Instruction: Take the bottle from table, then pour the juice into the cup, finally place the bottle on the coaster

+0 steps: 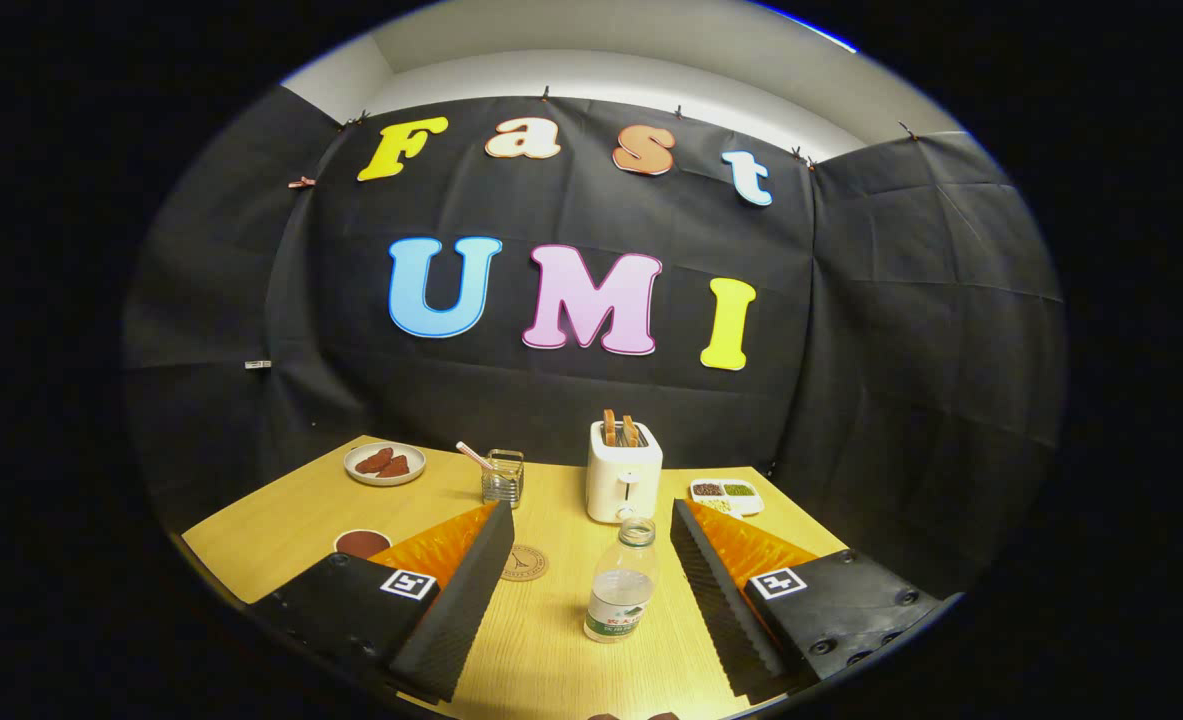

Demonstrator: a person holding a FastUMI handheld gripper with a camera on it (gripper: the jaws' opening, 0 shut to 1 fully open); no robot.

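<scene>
The bottle [619, 590] is seen standing upright on the table [551, 650], uncapped, between the fingers of the gripper [591, 560] and nearer the right one, touched by neither. The fingers are spread wide. The first step, the taking of the bottle, is judged to be in hand; a forward reach and a squeeze on the bottle's body are called for next. Just left of the bottle, the round coaster [522, 562] is laid flat. Further back, a glass cup [503, 478] with a straw is set beside a white toaster [623, 480]. Near the far left corner a plate [384, 464] is found, and near the far right corner a small dish [727, 493].
</scene>
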